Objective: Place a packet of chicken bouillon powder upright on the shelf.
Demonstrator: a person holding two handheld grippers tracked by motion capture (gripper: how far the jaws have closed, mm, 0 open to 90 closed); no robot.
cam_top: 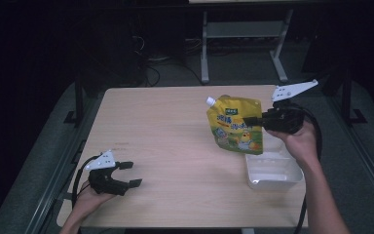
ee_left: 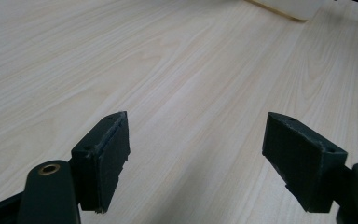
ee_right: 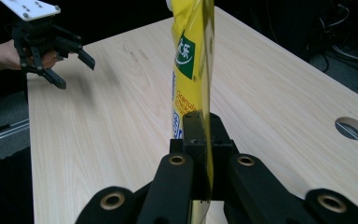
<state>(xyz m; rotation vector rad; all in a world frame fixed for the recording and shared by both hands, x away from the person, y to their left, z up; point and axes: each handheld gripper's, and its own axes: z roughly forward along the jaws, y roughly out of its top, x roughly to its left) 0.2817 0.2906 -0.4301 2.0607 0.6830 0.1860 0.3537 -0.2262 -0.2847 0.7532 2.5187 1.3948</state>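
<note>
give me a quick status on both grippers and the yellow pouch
Right gripper shut on yellow pouch, held above the table. Left gripper open, holding nothing. White tray below the pouch.

Pouch top cut off

Free room around the grippers

Bare table is left ahead of the left gripper; below the right gripper, passage is blocked by the held pouch and white tray.

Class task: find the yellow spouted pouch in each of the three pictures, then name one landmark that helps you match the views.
High view: yellow pouch right of centre, held in the right gripper.
Left gripper view: not there.
Right gripper view: pouch edge-on, centre.
Shared landmark: wooden table.
</note>
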